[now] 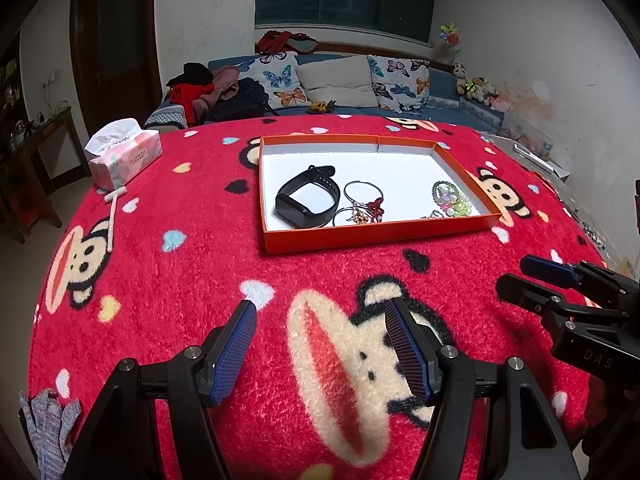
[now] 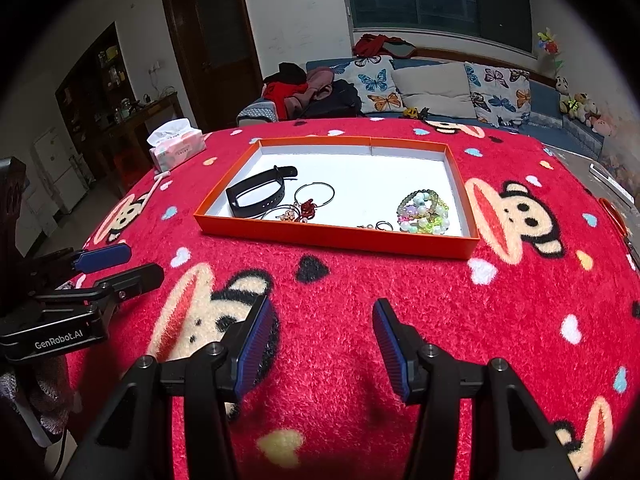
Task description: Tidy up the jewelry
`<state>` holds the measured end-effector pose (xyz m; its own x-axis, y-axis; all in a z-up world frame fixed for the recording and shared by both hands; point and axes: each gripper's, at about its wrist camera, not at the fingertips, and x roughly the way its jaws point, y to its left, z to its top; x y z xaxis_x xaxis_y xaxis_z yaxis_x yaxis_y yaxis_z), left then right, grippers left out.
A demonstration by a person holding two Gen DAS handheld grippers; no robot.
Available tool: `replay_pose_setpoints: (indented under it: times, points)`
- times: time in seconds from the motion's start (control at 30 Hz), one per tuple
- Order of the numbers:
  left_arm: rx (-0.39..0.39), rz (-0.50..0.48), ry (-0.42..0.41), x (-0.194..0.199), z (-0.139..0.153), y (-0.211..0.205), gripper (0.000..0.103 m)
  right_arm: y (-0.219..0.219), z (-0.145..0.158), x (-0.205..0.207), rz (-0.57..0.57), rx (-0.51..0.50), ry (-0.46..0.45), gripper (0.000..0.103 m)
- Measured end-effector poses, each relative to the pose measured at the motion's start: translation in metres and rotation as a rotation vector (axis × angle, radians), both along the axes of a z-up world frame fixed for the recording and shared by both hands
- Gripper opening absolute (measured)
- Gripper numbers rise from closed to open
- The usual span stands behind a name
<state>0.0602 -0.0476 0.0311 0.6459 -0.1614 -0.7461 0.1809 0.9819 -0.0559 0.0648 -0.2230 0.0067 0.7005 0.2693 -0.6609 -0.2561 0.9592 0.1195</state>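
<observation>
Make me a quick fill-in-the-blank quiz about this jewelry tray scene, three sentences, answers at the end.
1. The black smart band lies inside the ____ tray.
2. Both the left gripper and the right gripper are open and hold ____.
3. The beaded bracelets lie nearer the tray's ____ wall in the right wrist view.

Missing words: orange; nothing; right

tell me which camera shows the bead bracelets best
The right wrist view: the bead bracelets lie in full sight at the tray's near right corner. In the left wrist view they look smaller and crowded against the tray's right wall.
</observation>
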Motion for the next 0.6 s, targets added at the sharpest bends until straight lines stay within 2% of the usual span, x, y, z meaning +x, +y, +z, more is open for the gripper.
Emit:
replay_pose_setpoints:
  times: [0.6]
  points:
    - [-0.008,0.01,0.006,-0.0013,-0.0012,0.0021,0.071,0.0019,-0.0014,0.0006,0.0,0.003,0.004,0.057]
